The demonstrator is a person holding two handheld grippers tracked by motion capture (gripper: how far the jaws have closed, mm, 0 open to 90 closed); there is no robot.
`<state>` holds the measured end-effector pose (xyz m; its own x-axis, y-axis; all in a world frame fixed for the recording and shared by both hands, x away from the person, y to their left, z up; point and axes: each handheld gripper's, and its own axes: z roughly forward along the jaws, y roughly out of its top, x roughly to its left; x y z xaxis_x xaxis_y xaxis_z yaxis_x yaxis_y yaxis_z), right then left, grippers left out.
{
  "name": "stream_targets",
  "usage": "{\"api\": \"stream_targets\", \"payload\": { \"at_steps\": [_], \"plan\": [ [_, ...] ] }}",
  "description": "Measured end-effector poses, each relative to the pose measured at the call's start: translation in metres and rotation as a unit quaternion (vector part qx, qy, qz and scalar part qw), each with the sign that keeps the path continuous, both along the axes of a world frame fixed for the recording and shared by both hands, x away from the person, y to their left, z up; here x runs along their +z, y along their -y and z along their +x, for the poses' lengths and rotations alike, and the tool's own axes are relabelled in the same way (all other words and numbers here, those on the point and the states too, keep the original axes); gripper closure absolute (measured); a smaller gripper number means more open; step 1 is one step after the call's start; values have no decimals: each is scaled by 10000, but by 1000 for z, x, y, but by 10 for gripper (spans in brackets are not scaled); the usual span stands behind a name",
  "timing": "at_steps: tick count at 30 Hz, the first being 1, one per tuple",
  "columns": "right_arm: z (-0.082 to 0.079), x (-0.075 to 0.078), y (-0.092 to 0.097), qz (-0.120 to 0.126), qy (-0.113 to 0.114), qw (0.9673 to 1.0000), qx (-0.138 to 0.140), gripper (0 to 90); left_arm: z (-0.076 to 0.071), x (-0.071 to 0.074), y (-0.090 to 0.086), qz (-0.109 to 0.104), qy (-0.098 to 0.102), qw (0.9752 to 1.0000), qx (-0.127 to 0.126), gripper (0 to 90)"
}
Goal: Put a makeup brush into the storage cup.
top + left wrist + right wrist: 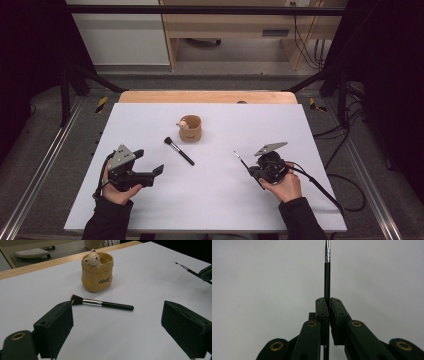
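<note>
The thin brush (327,277) runs off the top edge in the right gripper view, so its tip is cut off there. In the high view its bristles (235,152) are too tiny to make out. Lettering on the bear pot (97,272) is too blurry to read.

White-topped table (210,195) with bear pot (190,128) and makeup brush (179,151).
</note>
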<state>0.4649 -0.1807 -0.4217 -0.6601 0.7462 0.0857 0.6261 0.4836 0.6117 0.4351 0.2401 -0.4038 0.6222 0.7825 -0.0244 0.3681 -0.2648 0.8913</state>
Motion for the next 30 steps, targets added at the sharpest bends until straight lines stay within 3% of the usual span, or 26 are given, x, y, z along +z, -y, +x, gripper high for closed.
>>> {"api": "stream_targets", "payload": {
  "at_steps": [9,10,16,17,30],
  "plan": [
    [-5,5,1,395,283,9987,130,856,-1,0,4,-55,-23,10000,7,101],
    [-6,7,1,529,315,9980,142,856,-1,0,5,-59,-32,10000,13,101],
    [-8,10,0,730,484,9959,236,856,-2,0,8,-160,-44,9999,43,102],
    [-9,11,0,868,540,9944,256,856,-2,0,8,-166,-39,9998,32,102],
    [-14,15,-8,1129,842,9891,439,856,-6,3,17,-260,1,9996,-98,102]
  ]
}}
